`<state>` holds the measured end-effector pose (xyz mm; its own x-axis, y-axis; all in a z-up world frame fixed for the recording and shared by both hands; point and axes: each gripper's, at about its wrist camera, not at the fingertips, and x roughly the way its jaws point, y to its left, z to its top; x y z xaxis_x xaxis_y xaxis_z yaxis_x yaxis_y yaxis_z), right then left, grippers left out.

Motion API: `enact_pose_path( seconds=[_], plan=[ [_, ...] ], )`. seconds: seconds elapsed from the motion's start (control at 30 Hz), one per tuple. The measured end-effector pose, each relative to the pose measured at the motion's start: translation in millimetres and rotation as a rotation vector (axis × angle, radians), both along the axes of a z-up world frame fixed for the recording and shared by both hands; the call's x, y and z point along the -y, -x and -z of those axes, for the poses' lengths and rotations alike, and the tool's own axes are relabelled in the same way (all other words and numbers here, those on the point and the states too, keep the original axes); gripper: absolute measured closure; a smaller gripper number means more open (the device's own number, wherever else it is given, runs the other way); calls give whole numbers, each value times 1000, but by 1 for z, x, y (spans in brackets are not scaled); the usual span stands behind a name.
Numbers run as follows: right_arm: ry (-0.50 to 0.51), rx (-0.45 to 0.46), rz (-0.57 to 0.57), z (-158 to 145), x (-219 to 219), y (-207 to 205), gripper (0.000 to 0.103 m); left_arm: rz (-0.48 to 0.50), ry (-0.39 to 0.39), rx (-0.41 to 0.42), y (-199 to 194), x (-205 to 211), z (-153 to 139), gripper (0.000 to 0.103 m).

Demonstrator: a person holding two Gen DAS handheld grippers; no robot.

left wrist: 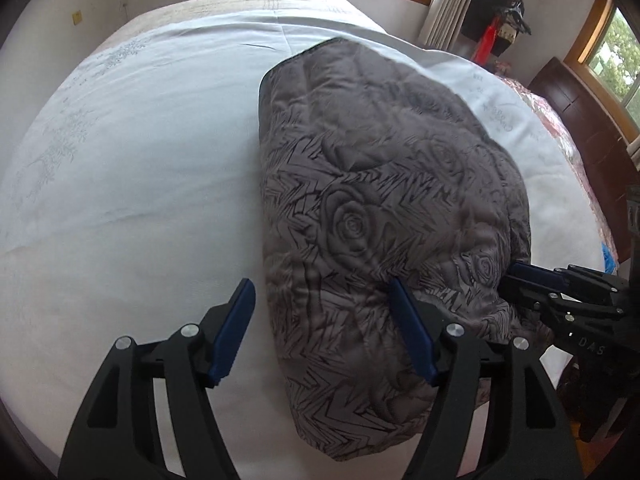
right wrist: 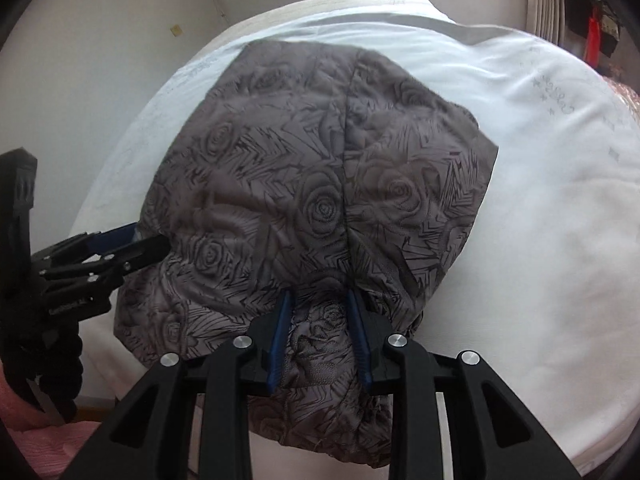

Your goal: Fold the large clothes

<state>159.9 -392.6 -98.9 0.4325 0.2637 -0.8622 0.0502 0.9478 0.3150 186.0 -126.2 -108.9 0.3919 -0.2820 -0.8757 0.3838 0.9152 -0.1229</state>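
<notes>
Spreading under everything, your bed (left wrist: 132, 168) wears a pale sheet, and the grey rose-print garment (left wrist: 380, 216) lies folded on it toward the near edge. Only the left wrist view gives you the dark wooden headboard (left wrist: 576, 120) and the curtain (left wrist: 452, 0) by the window; only the right wrist view shows the seam running down the garment's middle and the pink cloth (right wrist: 44, 448) at the lower left corner.

Your left tool (left wrist: 324, 328) stands wide open, straddling the garment's near left edge: one blue finger hangs over bare sheet, the other over the fabric, and you cannot tell whether either touches. Your right tool (right wrist: 320, 340) sits at the garment's near edge with its jaws partly closed, a bunched ridge of fabric filling the gap between the blue pads (right wrist: 282, 340). From the left view that right tool comes in low at the garment's right side, its tips touching the cloth.
</notes>
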Motion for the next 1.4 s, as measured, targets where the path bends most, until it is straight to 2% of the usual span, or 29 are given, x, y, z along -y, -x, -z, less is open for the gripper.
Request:
enact_pose_path(
  seconds=[0.13,0.37,0.47,0.53,0.63,0.9,0.97,1.1,1.2,1.3,1.4],
  plan=[
    [-13,-6,12,-5,4,-1,75,4,5,-7,-3,-3,0,33],
    [-56,11,25,-22,18,-3,73,26,6,15,3,-3,-22,36],
    [-65,36,26,-34,24,3,61,32,6,40,10,-1,-34,36],
    [-72,58,39,-44,30,8,44,39,15,51,13,-1,-41,36],
    [-97,83,70,-54,47,11,25,43,21,65,13,-3,-51,34],
    [-234,12,117,-30,90,6,16,37,28,50,-2,-14,-49,28],
    [-289,-5,105,-20,96,6,14,35,37,34,-7,-16,-46,21],
    [-365,-38,84,3,101,0,11,35,107,-41,-22,-25,-31,17],
    [-397,-66,58,16,100,-4,10,28,190,-144,-39,-37,-10,16],
    [-424,-77,27,26,98,-9,9,33,322,-258,-53,-48,12,13],
    [-476,-83,21,36,99,-14,8,45,414,-316,-61,-52,28,11]
  ],
)
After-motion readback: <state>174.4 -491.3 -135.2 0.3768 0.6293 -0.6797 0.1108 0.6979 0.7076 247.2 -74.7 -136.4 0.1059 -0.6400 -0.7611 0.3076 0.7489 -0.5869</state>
